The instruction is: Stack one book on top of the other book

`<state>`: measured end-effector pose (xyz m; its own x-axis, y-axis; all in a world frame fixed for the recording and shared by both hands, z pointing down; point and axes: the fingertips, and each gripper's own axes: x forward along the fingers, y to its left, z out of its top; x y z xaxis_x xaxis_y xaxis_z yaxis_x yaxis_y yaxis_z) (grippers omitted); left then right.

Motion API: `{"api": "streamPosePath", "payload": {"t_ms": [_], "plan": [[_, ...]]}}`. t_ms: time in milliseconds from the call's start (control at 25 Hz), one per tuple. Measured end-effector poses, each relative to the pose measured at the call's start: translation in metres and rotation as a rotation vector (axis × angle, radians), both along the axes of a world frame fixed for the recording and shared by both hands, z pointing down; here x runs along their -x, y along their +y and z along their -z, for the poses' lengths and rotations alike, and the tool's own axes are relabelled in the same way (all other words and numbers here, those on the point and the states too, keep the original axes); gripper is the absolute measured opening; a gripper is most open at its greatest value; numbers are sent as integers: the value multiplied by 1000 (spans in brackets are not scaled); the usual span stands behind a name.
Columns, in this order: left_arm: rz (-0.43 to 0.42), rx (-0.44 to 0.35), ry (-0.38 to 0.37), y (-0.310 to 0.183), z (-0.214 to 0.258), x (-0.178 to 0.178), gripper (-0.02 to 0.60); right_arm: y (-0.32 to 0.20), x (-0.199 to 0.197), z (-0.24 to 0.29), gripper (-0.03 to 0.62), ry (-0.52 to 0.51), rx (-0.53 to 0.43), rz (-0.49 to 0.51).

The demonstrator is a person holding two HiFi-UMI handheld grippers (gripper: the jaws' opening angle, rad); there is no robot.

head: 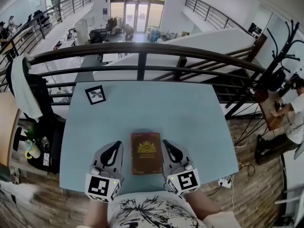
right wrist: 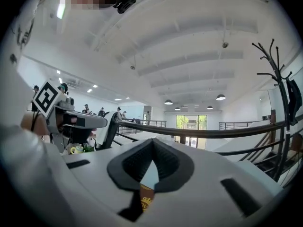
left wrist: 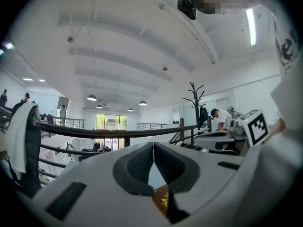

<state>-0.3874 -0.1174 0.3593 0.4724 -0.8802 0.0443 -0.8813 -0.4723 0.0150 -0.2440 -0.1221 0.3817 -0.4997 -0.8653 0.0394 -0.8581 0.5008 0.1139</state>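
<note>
One brown book (head: 146, 152) with a gold emblem lies flat on the pale blue table (head: 142, 108), near its front edge. I cannot tell whether a second book lies under it. My left gripper (head: 115, 145) hovers just left of the book, shut and empty. My right gripper (head: 167, 143) hovers just right of it, also shut and empty. Both point level toward the railing. In the left gripper view a sliver of the book (left wrist: 162, 200) shows below the closed left gripper (left wrist: 154, 145). The right gripper view shows the book (right wrist: 145, 200) under the closed right gripper (right wrist: 152, 142).
A small black-and-white marker card (head: 95, 94) lies at the table's far left. A dark metal railing (head: 142, 49) runs behind the table, with an open lower floor beyond. A coat stand (head: 280, 51) is at the right, a desk with clutter (head: 33, 146) at the left.
</note>
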Motion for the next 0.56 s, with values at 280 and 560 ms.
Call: {"api": "streamPosePath", "payload": {"t_ms": [280, 560], "plan": [[6, 29, 7, -4, -11, 2, 11, 2, 7, 1, -9, 7, -17, 29], [-4, 37, -15, -6, -11, -3, 11, 0, 11, -2, -11, 1, -7, 43]]}}
